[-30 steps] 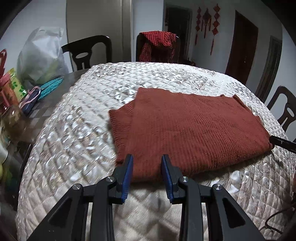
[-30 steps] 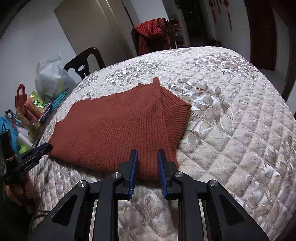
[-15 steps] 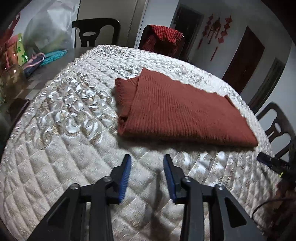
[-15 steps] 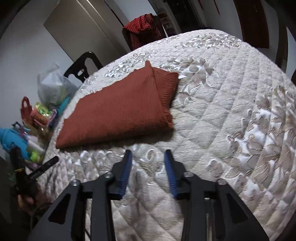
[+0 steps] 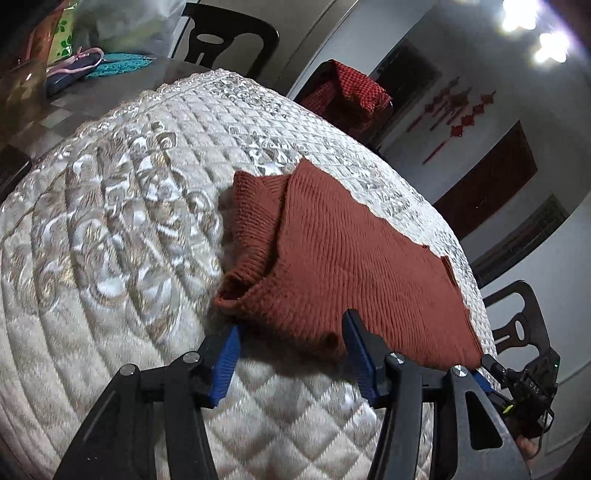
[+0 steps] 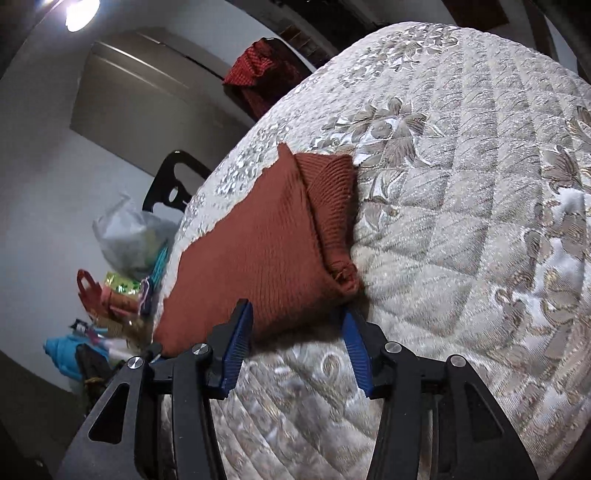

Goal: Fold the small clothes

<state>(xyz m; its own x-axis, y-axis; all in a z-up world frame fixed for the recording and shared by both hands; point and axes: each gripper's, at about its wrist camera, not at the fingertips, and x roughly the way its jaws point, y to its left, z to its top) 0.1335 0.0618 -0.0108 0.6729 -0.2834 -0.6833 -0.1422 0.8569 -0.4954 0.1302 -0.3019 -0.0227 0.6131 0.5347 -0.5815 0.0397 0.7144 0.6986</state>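
Diff vs half a sec ago: both grippers were hanging back over bare quilt w/ a clear gap to the sweater, now they've come right up to its near edge. Jaws also look spread wider than before.

Left gripper (image 5: 293,334): jaws wide, not clamping anything. The rust-red knit sweater (image 5: 343,254) sits just ahead of and between the jaws, its near hem sagging a bit into the gap. Left blue pad tip is right under the folded corner, right pad tip overlaps the hem edge. Can't tell if either actually touches the fabric, pic's kinda blurry.

Right gripper (image 6: 297,326): same deal, jaws wide, nothing held. Sweater (image 6: 266,251) runs ahead and off to the left of the jaws, its bunched near corner just ahead of the right pad, left pad tip against the hem.

Sweater's folded flat on the white quilted cover (image 5: 110,236), w/ a sleeve tucked under at each end.

Count: 1 sweater, 2 grippers, 1 quilt. Left cam shows 2 black chairs, one behind-left (image 5: 229,35) and one far right (image 5: 517,317), plus 1 red checked cloth (image 5: 347,92) draped over smth straight beyond the jaws. Right cam: 1 plastic bag (image 6: 129,236) and a heap of colourful clutter way left of the jaws, too jumbled to count.
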